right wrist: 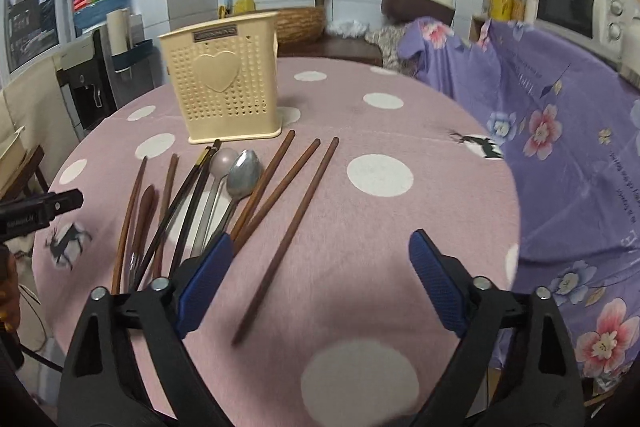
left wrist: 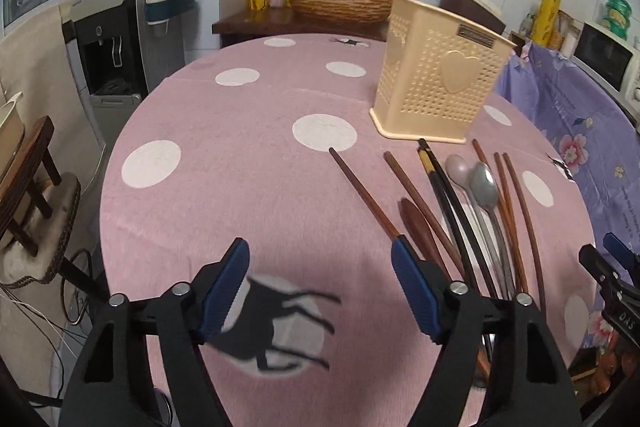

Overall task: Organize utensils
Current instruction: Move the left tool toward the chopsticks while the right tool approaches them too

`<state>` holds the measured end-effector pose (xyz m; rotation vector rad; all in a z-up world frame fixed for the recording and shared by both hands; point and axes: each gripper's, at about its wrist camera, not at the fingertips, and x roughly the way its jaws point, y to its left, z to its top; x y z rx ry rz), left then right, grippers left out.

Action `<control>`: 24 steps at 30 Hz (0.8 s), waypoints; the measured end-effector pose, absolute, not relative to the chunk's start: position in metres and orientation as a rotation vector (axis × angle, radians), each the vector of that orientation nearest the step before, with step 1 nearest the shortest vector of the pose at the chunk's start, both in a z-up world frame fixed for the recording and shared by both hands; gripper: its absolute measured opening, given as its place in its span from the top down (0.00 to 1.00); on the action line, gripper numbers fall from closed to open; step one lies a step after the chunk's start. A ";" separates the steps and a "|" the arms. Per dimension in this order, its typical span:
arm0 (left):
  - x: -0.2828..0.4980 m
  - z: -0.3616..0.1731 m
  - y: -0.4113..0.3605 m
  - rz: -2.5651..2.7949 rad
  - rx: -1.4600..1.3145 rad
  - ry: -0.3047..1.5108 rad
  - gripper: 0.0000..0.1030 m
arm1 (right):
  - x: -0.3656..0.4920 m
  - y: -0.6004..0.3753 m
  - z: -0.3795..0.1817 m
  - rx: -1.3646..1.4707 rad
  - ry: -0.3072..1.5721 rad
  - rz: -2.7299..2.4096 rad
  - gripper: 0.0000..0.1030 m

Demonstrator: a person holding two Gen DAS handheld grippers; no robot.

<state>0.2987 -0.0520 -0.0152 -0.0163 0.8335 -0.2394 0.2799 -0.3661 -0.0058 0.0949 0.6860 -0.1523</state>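
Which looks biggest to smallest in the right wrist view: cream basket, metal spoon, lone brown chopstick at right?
1. cream basket, clearly largest.
2. lone brown chopstick, longest but thin.
3. metal spoon; its handle is partly hidden, and the chopstick reaches nearer the camera, so ranks 2 and 3 are unsure.

"DAS" on right tongs (left wrist: 618, 291)

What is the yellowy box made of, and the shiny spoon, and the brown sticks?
The box looks like matte cream plastic, moulded with tiny holes. The grey spoon seems metal, from its dull shine. The brown chopsticks look like smooth wood, though they might be coloured plastic.
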 end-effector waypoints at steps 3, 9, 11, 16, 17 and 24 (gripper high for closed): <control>0.318 -0.014 -0.056 -0.213 -0.008 0.850 0.37 | 0.318 -0.377 -0.009 0.162 0.751 -0.137 0.25; 0.351 -0.020 -0.059 -0.186 -0.039 0.910 0.44 | 0.376 -0.395 -0.016 0.199 0.821 -0.199 0.40; 0.359 -0.023 -0.061 -0.166 -0.039 0.923 0.46 | 0.390 -0.401 -0.020 0.228 0.849 -0.198 0.47; 0.371 -0.028 -0.069 -0.153 -0.057 0.953 0.49 | 0.413 -0.407 -0.029 0.248 0.880 -0.242 0.56; 0.372 -0.028 -0.070 -0.149 -0.061 0.953 0.49 | 0.415 -0.406 -0.030 0.249 0.885 -0.245 0.56; 0.379 -0.037 -0.076 -0.106 -0.107 0.979 0.56 | 0.428 -0.401 -0.042 0.233 0.928 -0.292 0.69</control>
